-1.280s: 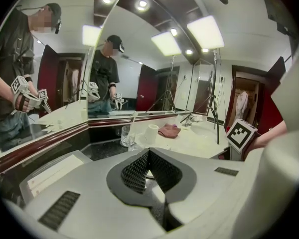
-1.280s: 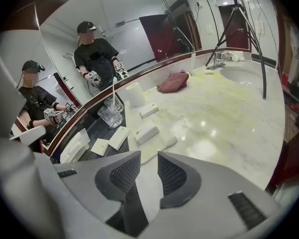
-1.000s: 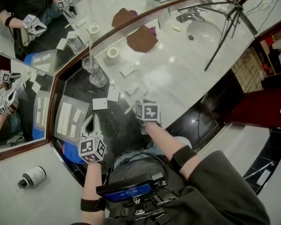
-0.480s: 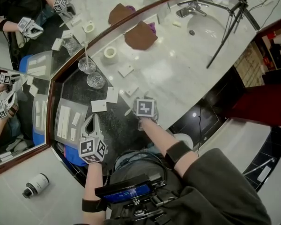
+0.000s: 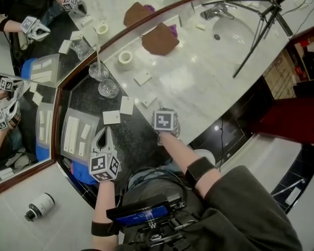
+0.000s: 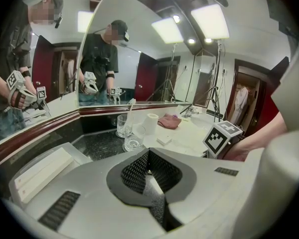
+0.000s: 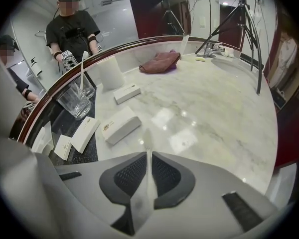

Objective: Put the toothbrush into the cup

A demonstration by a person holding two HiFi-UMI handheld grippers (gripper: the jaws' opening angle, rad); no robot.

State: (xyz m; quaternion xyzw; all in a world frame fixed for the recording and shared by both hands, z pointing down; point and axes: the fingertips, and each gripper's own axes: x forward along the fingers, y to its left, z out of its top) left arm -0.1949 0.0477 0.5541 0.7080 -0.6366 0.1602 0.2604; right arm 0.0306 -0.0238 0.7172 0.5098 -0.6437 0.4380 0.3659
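The toothbrush (image 7: 148,146) shows as a thin pale handle lying on the marble counter, running in between the jaws of my right gripper (image 7: 148,158). Those jaws have just been closing and now press on the handle from both sides. In the head view the gripper's marker cube (image 5: 165,121) hides the grip. Two clear glass cups stand at the back left by the mirror: the nearer one (image 7: 74,101) is empty, and the farther one (image 7: 88,87) holds another white toothbrush. My left gripper (image 6: 149,158) hangs shut and empty over the dark counter section, well short of the cups (image 6: 132,139).
Flat white boxes (image 7: 120,125) (image 7: 127,92) (image 7: 84,133) lie between my right gripper and the cups. A white roll (image 5: 125,59) and a brown cloth (image 5: 159,40) sit farther back. A basin (image 5: 230,33) and tripod legs (image 5: 256,35) occupy the right. A mirror frame (image 5: 83,69) bounds the counter.
My right gripper has sunk a little toward the counter and its jaws have closed onto the toothbrush handle. The left gripper has stayed where it was.
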